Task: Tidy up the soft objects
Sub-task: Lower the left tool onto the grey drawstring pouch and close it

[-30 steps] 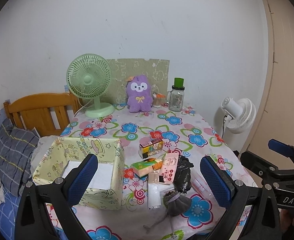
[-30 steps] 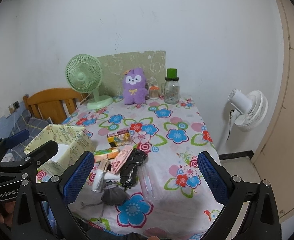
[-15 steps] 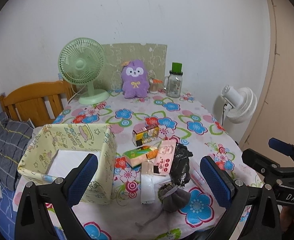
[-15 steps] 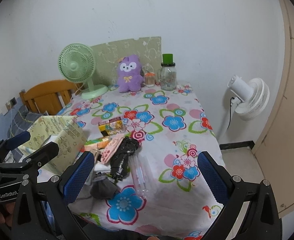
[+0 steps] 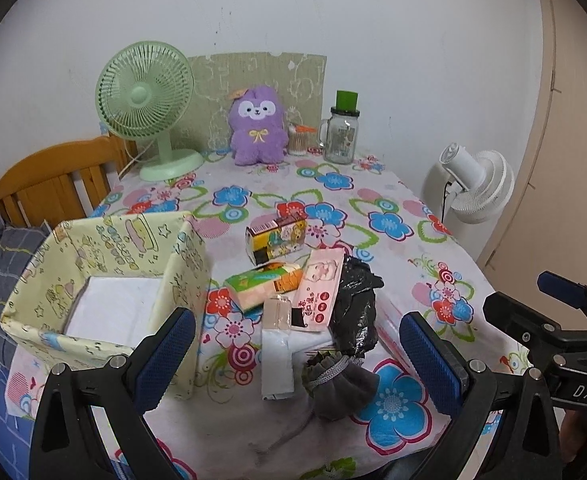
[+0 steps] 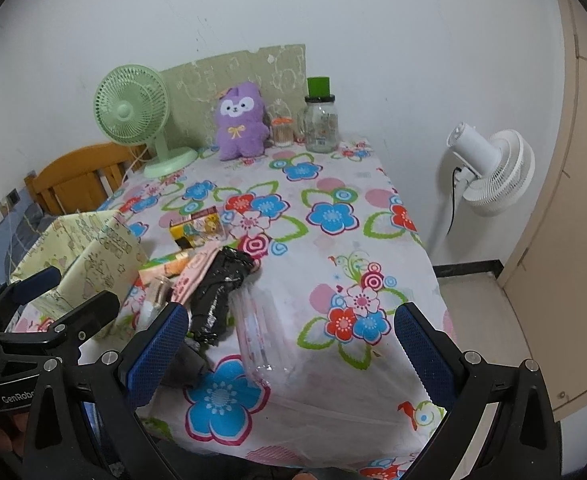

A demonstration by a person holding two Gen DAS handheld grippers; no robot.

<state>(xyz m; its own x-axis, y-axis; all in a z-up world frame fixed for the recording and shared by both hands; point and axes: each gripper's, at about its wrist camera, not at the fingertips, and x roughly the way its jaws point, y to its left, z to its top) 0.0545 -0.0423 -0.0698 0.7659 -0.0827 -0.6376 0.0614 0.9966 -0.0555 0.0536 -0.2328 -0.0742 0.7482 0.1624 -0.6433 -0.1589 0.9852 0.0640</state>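
Clearly nothing soft has been lifted yet: the grey pouch, the black bag and the tissue packs lie clustered on the flowered counter, at about 12 o'clock from the left gripper and just right of the yellow box, which sits at its 10 o'clock with only a white liner showing inside. A clear plastic bag lies just beside the black one, near the counter's front edge. Over the last second both views have dropped and closed in on the pile, the far wall items sliding upward, so I judge the approach is under way and the first pick, likely the pouch or the black bag, is about to be set up. Both sets of jaws are spread wide with nothing between them; the right gripper hangs over the counter's near edge, the pile at its 11 o'clock. Farther back stand a purple plush, a green fan and a glass jar against the wall, well apart from the pile; a white fan stands off the counter at 2 o'clock. Readable writing: "DAS" on the right gripper's body in the left view, "GenRobo" on the left's in the right view; pack print is too small to read.
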